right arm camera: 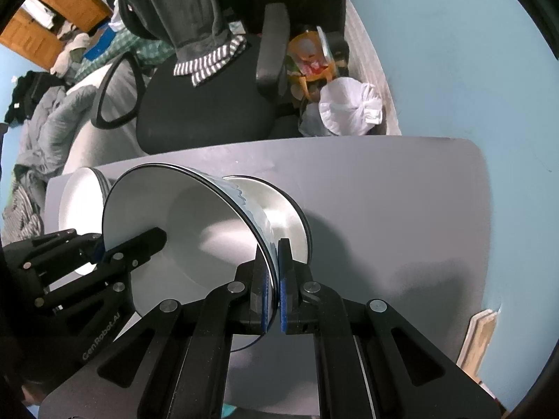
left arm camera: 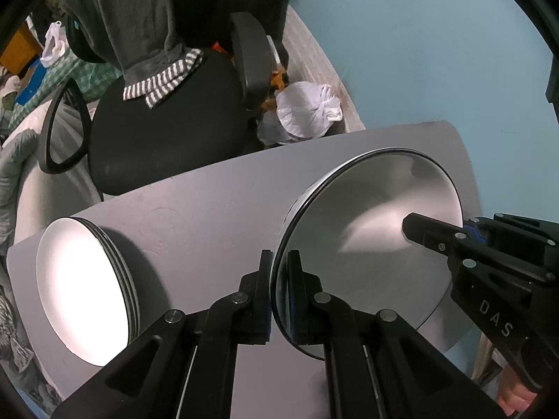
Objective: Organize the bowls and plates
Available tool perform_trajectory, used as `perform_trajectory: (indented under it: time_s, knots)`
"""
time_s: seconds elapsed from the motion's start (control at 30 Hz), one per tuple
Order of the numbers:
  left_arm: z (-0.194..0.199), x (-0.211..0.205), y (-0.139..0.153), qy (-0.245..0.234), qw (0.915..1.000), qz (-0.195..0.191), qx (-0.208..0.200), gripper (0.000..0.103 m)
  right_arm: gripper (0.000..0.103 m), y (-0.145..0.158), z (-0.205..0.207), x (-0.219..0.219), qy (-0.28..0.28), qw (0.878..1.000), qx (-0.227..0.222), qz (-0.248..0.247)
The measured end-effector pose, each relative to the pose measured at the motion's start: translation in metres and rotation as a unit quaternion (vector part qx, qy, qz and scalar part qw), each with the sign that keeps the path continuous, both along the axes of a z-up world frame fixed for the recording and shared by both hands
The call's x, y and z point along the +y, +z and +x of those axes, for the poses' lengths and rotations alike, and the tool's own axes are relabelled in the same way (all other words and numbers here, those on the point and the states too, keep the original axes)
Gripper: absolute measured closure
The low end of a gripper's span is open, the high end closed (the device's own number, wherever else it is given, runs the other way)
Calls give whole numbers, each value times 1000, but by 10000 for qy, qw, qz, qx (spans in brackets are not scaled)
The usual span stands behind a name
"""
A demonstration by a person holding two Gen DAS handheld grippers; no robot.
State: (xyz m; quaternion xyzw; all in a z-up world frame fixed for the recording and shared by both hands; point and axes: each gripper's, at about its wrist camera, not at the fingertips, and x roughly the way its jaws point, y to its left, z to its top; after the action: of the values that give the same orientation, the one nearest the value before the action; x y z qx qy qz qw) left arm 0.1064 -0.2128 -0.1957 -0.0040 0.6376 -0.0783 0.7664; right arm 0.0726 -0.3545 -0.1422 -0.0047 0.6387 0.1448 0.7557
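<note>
A large white bowl with a dark rim [left arm camera: 370,230] is held between both grippers above the grey table [left arm camera: 209,216]. My left gripper [left arm camera: 279,293] is shut on its near left rim. My right gripper [right arm camera: 274,293] is shut on its right rim; the bowl's wall is patterned blue [right arm camera: 244,206]. The right gripper also shows in the left wrist view [left arm camera: 436,237], the left gripper in the right wrist view [right arm camera: 132,244]. A stack of white plates [left arm camera: 87,289] lies at the table's left; it also shows in the right wrist view [right arm camera: 78,202]. Another bowl [right arm camera: 283,213] sits just behind the held one.
A black office chair [left arm camera: 164,129] draped with a grey striped cloth [left arm camera: 164,83] stands behind the table. A white plastic bag [left arm camera: 307,108] and clutter sit on the floor by the blue wall [left arm camera: 436,52]. Bedding lies at the left [right arm camera: 52,122].
</note>
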Motion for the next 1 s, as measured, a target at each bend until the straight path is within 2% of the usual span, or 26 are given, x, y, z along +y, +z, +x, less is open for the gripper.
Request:
perform_trajectory:
  time_s: [0.5, 0.67, 0.77, 0.8, 0.87, 0.9, 1.0]
  knots:
    - [3, -16, -16, -137, 9995, 232, 163, 93, 98, -16, 8, -8, -19, 9996, 292, -23]
    - [4, -20, -14, -246, 9989, 387, 67, 92, 95, -17, 11, -8, 83, 9992, 396, -47]
    - [5, -20, -12, -232, 9986, 468, 45, 87, 95, -14, 12, -7, 109, 9991, 411, -78]
    - [6, -19, -11, -218, 9986, 471, 40, 82, 93, -13, 12, -8, 89, 9991, 404, -92]
    - [6, -16, -7, -161, 9988, 463, -14, 75, 83, -8, 14, -9, 38, 9993, 342, -164]
    - [6, -15, -5, -134, 9988, 456, -70, 74, 75, -7, 14, -9, 31, 9994, 314, -160]
    - [7, -11, -1, -123, 9989, 451, -104, 74, 73, -4, 16, -10, 22, 9994, 284, -178]
